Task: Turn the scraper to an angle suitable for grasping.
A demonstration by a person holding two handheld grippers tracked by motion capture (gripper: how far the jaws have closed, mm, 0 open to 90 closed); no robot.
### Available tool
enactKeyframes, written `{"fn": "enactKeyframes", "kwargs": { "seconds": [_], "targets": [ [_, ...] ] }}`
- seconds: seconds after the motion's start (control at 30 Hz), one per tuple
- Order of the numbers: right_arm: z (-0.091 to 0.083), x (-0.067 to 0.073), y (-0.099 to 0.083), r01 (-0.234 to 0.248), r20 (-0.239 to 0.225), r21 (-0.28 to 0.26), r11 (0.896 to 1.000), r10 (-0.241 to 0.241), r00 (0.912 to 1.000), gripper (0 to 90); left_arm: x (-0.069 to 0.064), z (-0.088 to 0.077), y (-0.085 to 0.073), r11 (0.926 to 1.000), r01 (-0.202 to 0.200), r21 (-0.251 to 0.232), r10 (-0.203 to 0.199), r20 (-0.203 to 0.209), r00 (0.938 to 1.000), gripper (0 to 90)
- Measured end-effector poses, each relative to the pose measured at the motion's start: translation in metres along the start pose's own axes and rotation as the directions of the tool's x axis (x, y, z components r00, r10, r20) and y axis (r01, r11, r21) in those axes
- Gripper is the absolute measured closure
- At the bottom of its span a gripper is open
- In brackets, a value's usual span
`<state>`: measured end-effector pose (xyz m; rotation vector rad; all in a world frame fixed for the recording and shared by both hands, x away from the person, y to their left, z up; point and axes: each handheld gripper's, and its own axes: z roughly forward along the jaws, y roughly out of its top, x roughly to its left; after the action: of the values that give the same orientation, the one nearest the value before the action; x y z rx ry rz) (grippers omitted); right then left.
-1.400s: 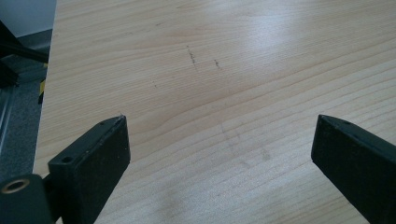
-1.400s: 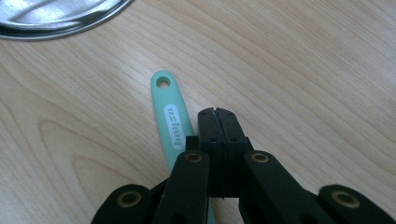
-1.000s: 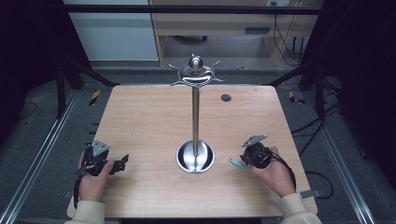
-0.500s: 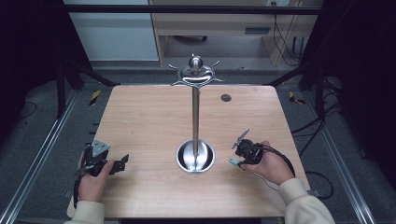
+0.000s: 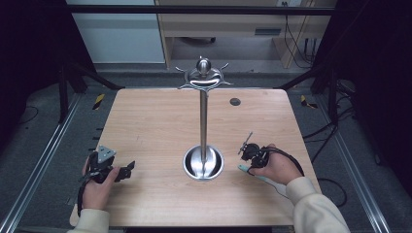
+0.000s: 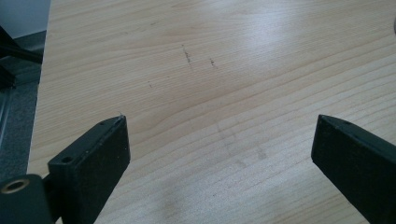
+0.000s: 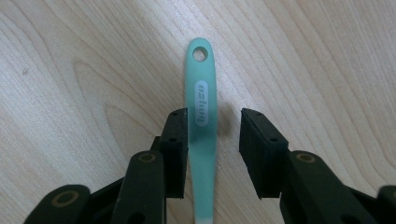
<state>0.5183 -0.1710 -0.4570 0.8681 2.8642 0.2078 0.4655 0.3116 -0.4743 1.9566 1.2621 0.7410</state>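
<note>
- The right gripper [image 7: 212,140] points down at the table with its jaws partly apart. They have just been closing a little, and a mint-green utensil handle [image 7: 203,116] runs up between them.
- The left pad touches or nearly touches the handle, while a clear gap stands on the right, so the grip does not look clamped yet. Straddling the handle this way suits closing on its narrow sides.
- The handle lies flat on the wooden table [image 5: 155,126], its hanging hole at the far end. That end is left free, probably so it can go onto a hook.
- In the high view the right gripper [image 5: 250,154] sits just right of the metal stand [image 5: 203,121], with the green handle's tip [image 5: 242,168] poking out beside the hand.
- The left gripper [image 6: 219,154] has its jaws wide apart over bare wood with nothing between them. In the high view it [image 5: 109,167] rests near the table's left front, seemingly waiting.
- Count: two grippers, one green utensil, one stand with a round base and a crown of hooks, and one small dark disc [image 5: 235,102] near the far edge.
</note>
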Motion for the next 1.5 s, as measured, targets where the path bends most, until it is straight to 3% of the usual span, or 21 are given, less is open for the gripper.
{"fn": "enactKeyframes", "kwargs": {
  "seconds": [0.43,0.47,0.7,1.3,1.5],
  "targets": [
    [0.008,0.0,0.002,-0.002,-0.037,0.031,1.0,0.003,0.9993,70.3,-0.002,0.0,0.001,0.9999,-0.012,0.002,0.012,0.007,0.9999,4.5],
    [0.009,-0.001,0.002,0.015,-0.042,0.027,1.0,-0.014,0.999,70.8,-0.002,0.0,0.001,0.9999,-0.012,0.001,0.012,0.007,0.9999,4.5],
    [0.009,-0.004,0.002,-0.014,-0.075,0.032,0.999,0.017,0.997,73.4,-0.002,0.0,0.0,0.9999,-0.011,0.002,0.011,0.011,0.9999,4.5],
    [0.007,-0.002,-0.002,-0.011,-0.056,0.009,1.0,0.011,0.9984,74.3,-0.003,0.0,0.001,0.9999,-0.016,0.002,0.016,0.007,0.9998,4.5],
    [-0.008,-0.001,-0.006,-0.02,-0.035,-0.058,0.998,0.018,0.9992,74.5,-0.003,0.001,0.001,0.9999,-0.016,0.005,0.016,0.008,0.9998,4.5]
  ]
}}
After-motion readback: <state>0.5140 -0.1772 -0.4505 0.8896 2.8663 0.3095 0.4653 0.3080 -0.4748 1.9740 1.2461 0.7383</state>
